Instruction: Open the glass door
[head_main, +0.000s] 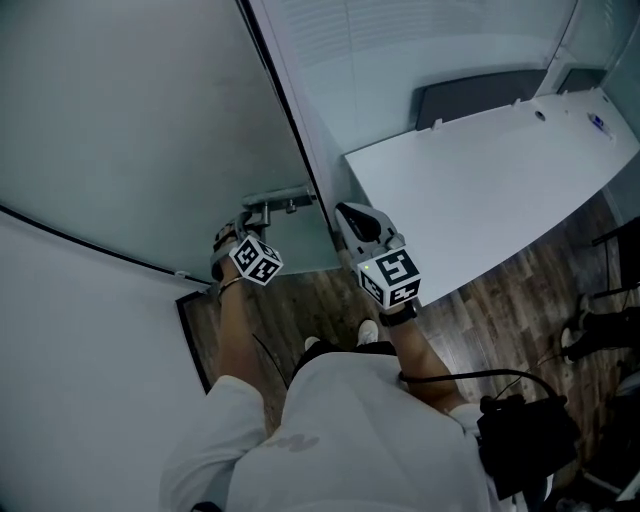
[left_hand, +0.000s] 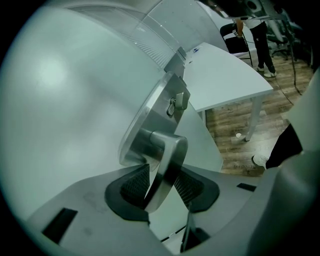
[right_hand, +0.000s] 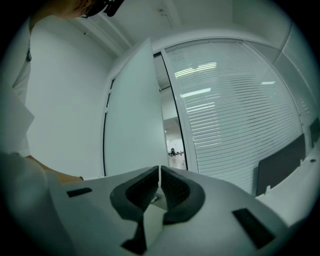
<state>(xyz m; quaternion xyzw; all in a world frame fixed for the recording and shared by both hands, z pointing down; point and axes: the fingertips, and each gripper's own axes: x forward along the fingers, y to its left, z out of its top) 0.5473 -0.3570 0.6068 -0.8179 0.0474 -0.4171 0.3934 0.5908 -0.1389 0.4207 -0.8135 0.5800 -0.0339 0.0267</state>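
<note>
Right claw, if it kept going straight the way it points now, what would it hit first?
The shut right claw aims level at the doorway, right beside the free edge of the glass door. It would likely pass through, or clip that edge first; depth is unclear.

Person wearing white short-sleeved shirt (head_main: 340, 440); white shoes (head_main: 368, 331) showing below hem. Left hand-held gripper (head_main: 256, 216) and right hand-held gripper (head_main: 347, 212) showing pale grey shells. Left marker cube (head_main: 257, 262) and right marker cube (head_main: 390, 278) bearing black-and-white square patterns. Black ribbed pads (right_hand: 175, 187) lining jaws, sitting in black recesses. Dark band (head_main: 400, 316) circling right wrist. Black cable (head_main: 455, 377) running from it to black box (head_main: 525, 435) at hip, possibly battery pack.
</note>
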